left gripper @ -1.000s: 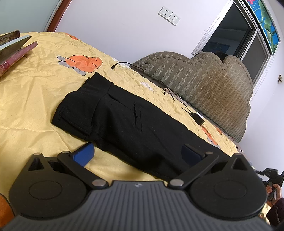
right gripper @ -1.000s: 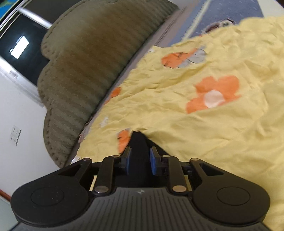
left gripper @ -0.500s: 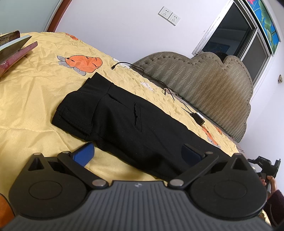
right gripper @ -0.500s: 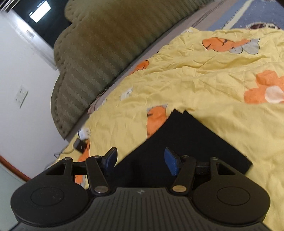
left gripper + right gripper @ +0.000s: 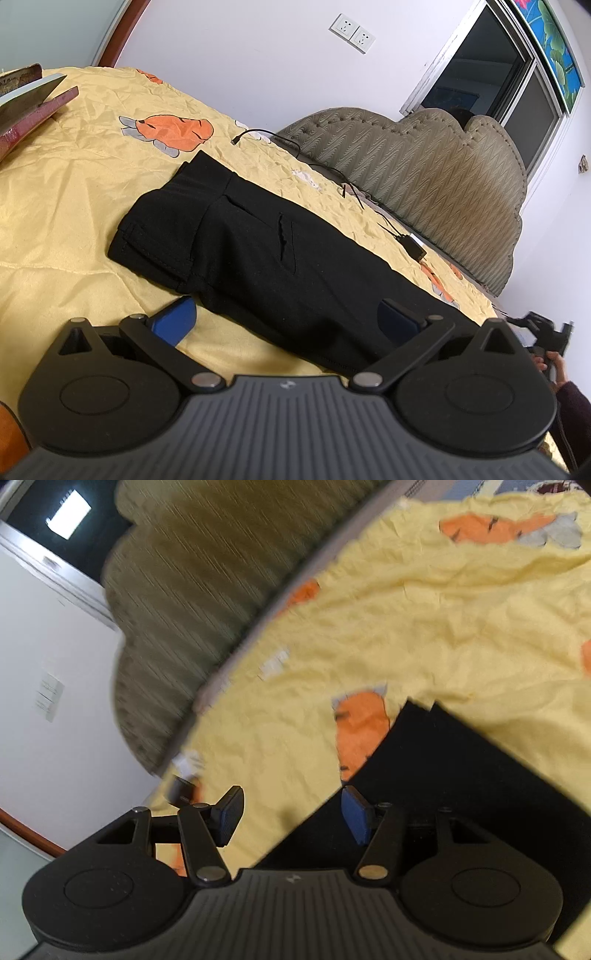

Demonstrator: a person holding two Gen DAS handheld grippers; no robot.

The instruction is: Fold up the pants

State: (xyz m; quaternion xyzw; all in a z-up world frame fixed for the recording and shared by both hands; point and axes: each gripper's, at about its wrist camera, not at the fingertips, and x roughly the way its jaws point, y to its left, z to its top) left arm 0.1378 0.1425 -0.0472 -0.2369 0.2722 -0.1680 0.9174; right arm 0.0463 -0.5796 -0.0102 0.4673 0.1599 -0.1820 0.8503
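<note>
**Pants folded lengthwise, both grippers empty, hem end nearest the right gripper**

The black pants (image 5: 258, 258) lay flat on the yellow bedspread (image 5: 74, 206), already doubled lengthwise into one long strip. In the left wrist view, the long axis ran diagonally from the waistband at upper left down to the legs at lower right, roughly parallel to the padded headboard (image 5: 424, 166).

The left gripper (image 5: 286, 317) had its fingers wide apart, nothing clamped. It sat low over the strip's near long edge, around mid-length: one blue pad (image 5: 177, 317) over bare bedspread, the other over black fabric. No visible pinch.

The right gripper (image 5: 291, 814) had its jaws just opened and held nothing. Bare bedspread showed in the gap between the pads. The right-hand pad (image 5: 354, 816) sat at the edge of the fabric; the left-hand one was clear of it. In the right wrist view the hem end, with its corner (image 5: 417, 705), lay ahead and to the right of the fingers. That view was motion-blurred, so contact couldn't be confirmed.

Judgement: the lengthwise fold was done and the crosswise fold was next. The right gripper was nearer the hem and the left nearer the middle. The hem likely needed pinching and carrying along the long axis toward the waistband. The right gripper would have to shift right to get both layers between its fingers.

A charger and cable (image 5: 410, 247) lay between the pants and the headboard, clear of the fold path.
</note>
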